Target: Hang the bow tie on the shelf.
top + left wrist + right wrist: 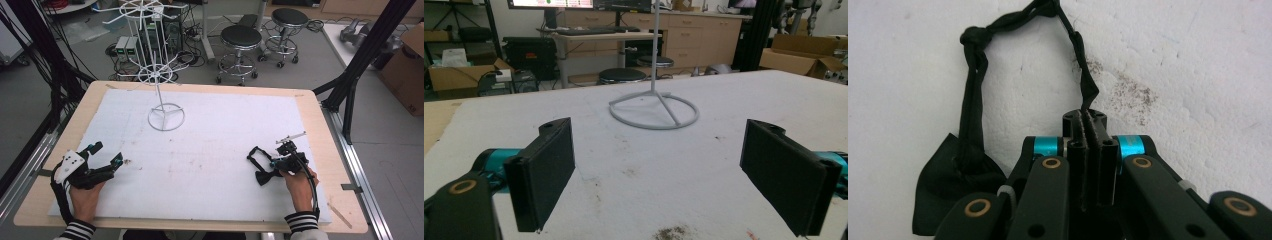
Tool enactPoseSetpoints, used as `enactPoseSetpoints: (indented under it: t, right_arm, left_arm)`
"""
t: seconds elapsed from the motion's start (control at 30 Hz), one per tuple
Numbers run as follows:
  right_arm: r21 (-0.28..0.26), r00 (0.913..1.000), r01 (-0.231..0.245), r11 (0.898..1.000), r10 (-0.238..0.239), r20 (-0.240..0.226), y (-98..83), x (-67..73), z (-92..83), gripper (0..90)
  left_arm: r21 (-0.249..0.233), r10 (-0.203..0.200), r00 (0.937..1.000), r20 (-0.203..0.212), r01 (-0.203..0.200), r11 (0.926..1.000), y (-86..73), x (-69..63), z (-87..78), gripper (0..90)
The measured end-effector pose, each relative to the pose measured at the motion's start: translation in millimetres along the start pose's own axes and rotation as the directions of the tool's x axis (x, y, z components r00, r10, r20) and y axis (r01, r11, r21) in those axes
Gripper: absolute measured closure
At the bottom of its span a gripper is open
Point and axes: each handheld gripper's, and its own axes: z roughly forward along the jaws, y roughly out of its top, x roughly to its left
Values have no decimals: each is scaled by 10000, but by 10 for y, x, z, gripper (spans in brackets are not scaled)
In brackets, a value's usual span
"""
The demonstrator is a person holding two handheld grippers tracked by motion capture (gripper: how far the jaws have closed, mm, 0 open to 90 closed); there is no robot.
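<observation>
A black bow tie [262,177] with a looped strap [255,152] lies on the white mat at the right. My right gripper [271,163] is shut on the strap. In the right gripper view the jaws pinch the strap [1087,102] just above the pads, the loop runs up to a knot [970,37], and the bow [945,190] lies at the lower left. My left gripper [106,154] rests at the mat's left side, open. In its own view the left gripper [666,175] holds nothing between its wide-apart pads [544,170].
A white wire display stand [166,118] with a ring base [654,111] stands on the far middle-left of the mat [210,135]. Stools [241,37] and cables are on the floor beyond the wooden table edge [200,86]. Dark stains mark the mat [1128,92].
</observation>
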Motion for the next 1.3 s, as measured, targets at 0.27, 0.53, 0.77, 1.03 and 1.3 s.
enactPoseSetpoints:
  t: [0.27, 0.53, 0.77, 1.03, 1.3]
  right_arm:
    - [-588, 9994, 122, 9982, -141, -329, 4, 20, -34, 875]
    - [-2164, 9943, 171, 9762, -394, -991, -18, 73, -55, 876]
    - [-4172, 9852, -14, 9088, -703, -1565, -36, 92, -163, 876]
    - [-5436, 9793, -13, 8393, -1090, -1707, -35, 138, -262, 876]
    - [-6004, 9747, -197, 7994, -1183, -1895, -28, 154, -311, 876]
  left_arm:
    - [1, -5, 10000, 1, 5, 10000, 0, 0, 0, 146]
    - [-1, 4, 10000, 1, -4, 10000, 0, 0, 0, 146]
    - [1, 7, 10000, 2, -7, 10000, 0, 0, 0, 146]
    - [4, 5, 10000, 2, -5, 10000, 0, 0, 0, 146]
    - [11, 14, 10000, -3, -14, 10000, 0, 1, 0, 146]
